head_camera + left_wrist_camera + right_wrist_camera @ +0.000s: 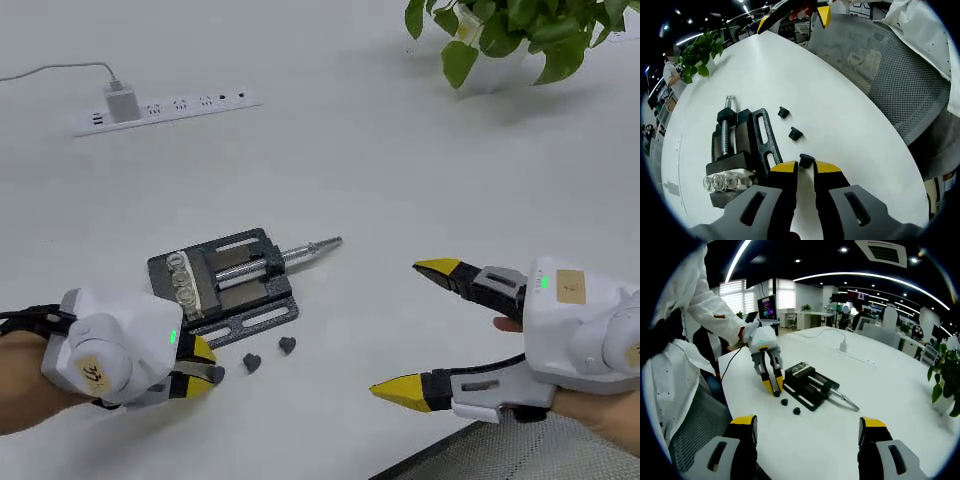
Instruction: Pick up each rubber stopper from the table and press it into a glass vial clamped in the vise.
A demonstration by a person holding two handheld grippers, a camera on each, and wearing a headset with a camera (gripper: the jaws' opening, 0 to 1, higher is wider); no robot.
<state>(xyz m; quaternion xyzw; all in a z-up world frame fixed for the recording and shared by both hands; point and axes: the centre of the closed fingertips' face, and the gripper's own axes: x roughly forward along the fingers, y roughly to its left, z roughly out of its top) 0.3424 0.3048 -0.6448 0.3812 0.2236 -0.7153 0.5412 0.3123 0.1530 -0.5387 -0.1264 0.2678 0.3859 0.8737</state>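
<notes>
Left gripper (pixel 806 167) poised at nearest rubber stopper (pixel 806 160) beside the vise (pixel 747 135)
The small dark stopper sat on the table (pixel 840 100) right at the tips, jaws barely parted; whether they pinched it could not be told. Two more stoppers (pixel 795 133) lay beyond, along the vise holding glass vials (pixel 725 181). The right gripper (pixel 418 329) gaped, well apart.

In the head view the left claw (pixel 205 369) hides much of its jaws behind its own white body, and the rubber stopper (pixel 215 374) at their tips is partly covered, so whether they pinch it or merely flank it cannot be told (the left gripper view is no clearer). The glass vials (pixel 184 280) in the vise (pixel 262 312) are too small to count there. The plant (pixel 500 30) is cut by the top edge, the cable (pixel 50 69) of the power strip (pixel 190 105) by the left.
</notes>
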